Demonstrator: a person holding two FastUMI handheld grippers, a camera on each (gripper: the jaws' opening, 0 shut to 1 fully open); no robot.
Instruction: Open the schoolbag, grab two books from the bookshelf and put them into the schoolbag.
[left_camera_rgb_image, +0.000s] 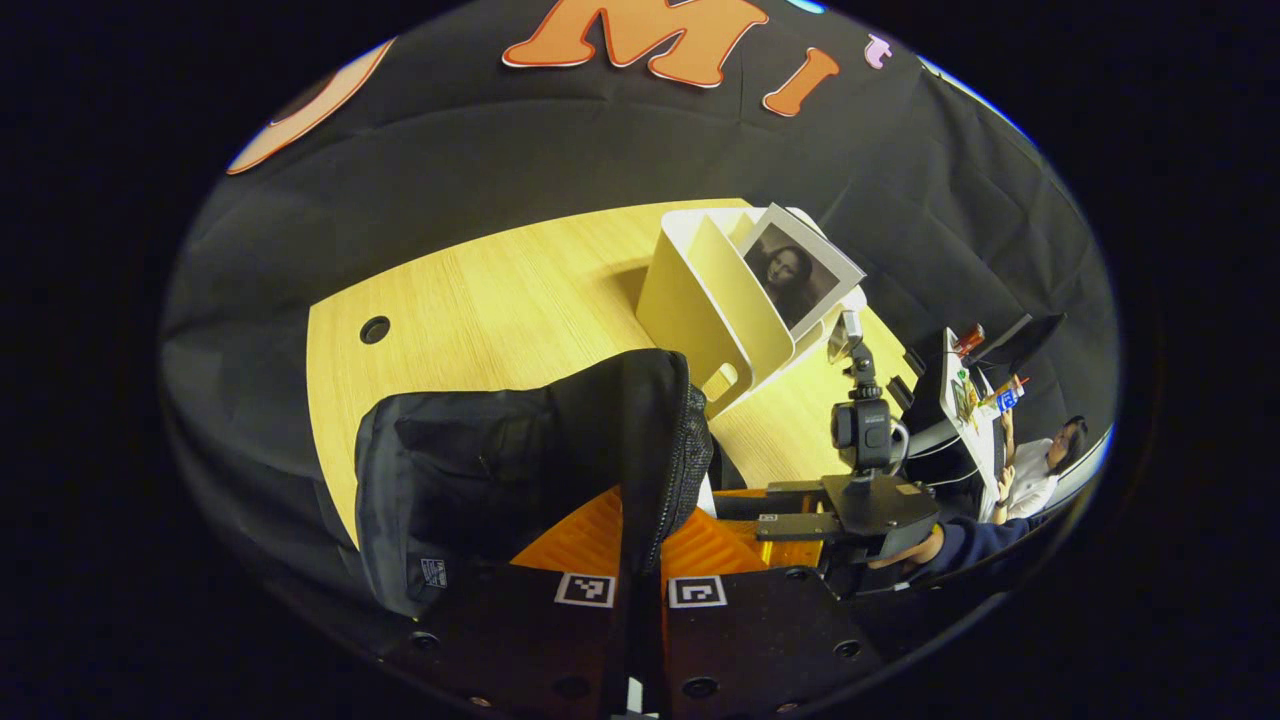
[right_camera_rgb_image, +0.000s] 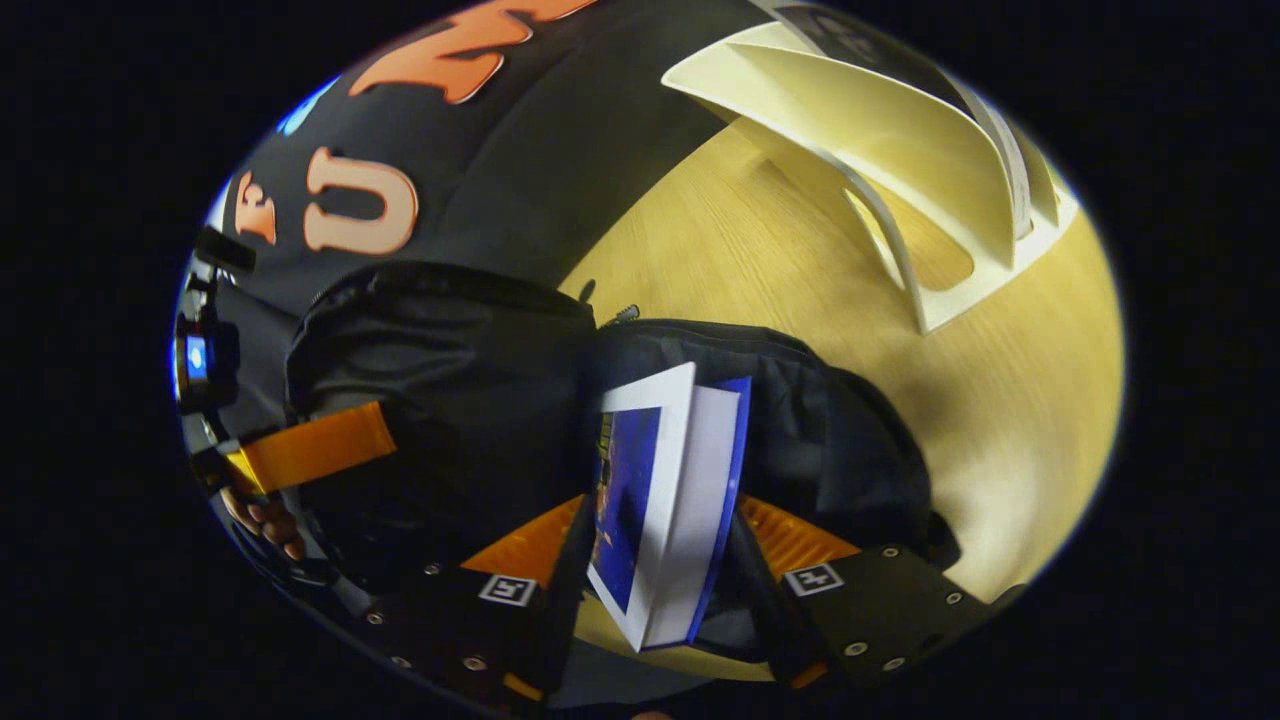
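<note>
Wooden table (left_camera_rgb_image: 480, 310) carries the black schoolbag (left_camera_rgb_image: 520, 470) in the left gripper view; the left gripper (left_camera_rgb_image: 640, 560) pinches its flap, bookshelf (left_camera_rgb_image: 715, 300) behind. In the right gripper view, the right gripper (right_camera_rgb_image: 660, 545) clamps 1 blue book (right_camera_rgb_image: 660, 500) at the schoolbag's mouth.

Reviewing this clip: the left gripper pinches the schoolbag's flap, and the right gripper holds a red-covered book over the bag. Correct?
Not quite. In the right gripper view, the book between the right gripper fingers has a blue cover, not red. The left gripper does pinch the schoolbag flap.
</note>
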